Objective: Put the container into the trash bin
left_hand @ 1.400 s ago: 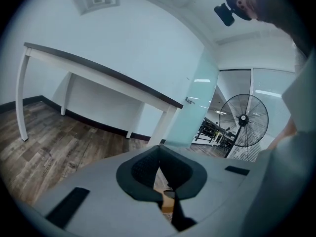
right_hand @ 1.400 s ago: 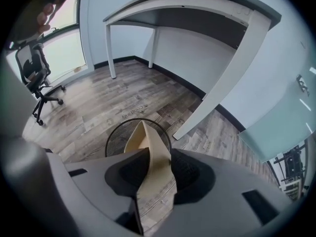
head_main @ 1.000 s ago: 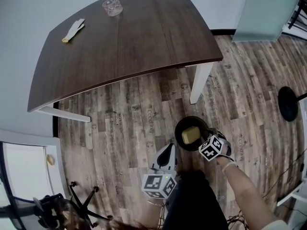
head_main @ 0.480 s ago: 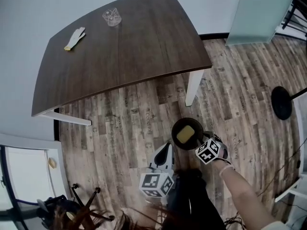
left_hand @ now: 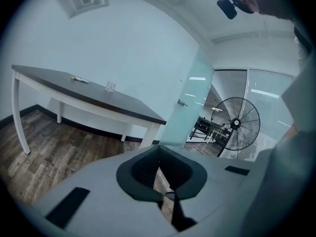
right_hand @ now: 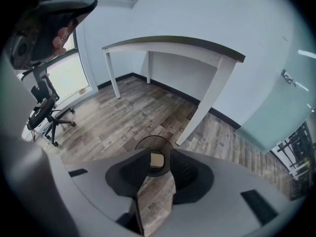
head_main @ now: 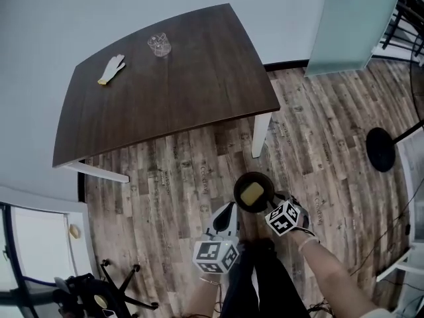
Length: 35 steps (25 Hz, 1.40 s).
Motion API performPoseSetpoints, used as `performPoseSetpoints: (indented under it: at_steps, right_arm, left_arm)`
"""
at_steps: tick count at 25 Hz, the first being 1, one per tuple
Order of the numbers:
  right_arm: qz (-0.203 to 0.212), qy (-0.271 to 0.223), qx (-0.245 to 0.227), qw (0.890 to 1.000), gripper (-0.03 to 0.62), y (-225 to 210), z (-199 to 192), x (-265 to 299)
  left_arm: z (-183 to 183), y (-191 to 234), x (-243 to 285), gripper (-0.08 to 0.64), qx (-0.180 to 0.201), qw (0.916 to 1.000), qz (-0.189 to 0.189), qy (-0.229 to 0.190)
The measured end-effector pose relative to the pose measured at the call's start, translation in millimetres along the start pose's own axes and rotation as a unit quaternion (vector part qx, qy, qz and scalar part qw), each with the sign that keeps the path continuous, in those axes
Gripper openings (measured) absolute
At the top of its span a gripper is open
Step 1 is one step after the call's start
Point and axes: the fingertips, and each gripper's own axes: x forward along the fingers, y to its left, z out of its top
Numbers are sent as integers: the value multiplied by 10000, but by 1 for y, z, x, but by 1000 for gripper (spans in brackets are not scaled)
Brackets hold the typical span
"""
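Closing right jaws, container (right_hand: 156, 160) seemingly below

The table (head_main: 165, 91) has a dark brown wood-grain top and white legs, and stands on a floor (head_main: 165, 177) of mottled grey-brown planks. On it lie a white glove (head_main: 112, 68) with a yellow cuff and a clear glass (head_main: 159, 45). The black trash bin (head_main: 239, 184) holds a pale yellow container (head_main: 252, 194).

Trash bin (head_main: 236, 189) sits on floor (head_main: 172, 177) below your R gripper's (head_main: 270, 207) closing, empty jaws, container (head_main: 252, 193) in it. Tabletop's (head_main: 185, 91) well ahead of them: glass (head_main: 159, 45) on it, glove (head_main: 112, 69) left of glass.
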Motion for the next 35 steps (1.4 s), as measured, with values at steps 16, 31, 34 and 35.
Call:
performPoseSetpoints:
  at_steps: [16,31,34,35]
  right_arm:
    - [-132,-860,455,9952,104,2,62,-105]
    - [-349,-1534,715,9850,84,14,102,-200]
    - [-433,-1660,765,9822,84,18,104,-218]
    - [-462,-1689,787,9814,83,19,104,-224]
  left_arm:
    - [68,-48,-33,20,329,9992,-191,-113]
    - [108,-87,-79,20,515,9977,-377,-216]
    - [114,-94,-89,20,511,9976,-399,-251]
    - [116,-97,-92,20,518,9975,-414,-260]
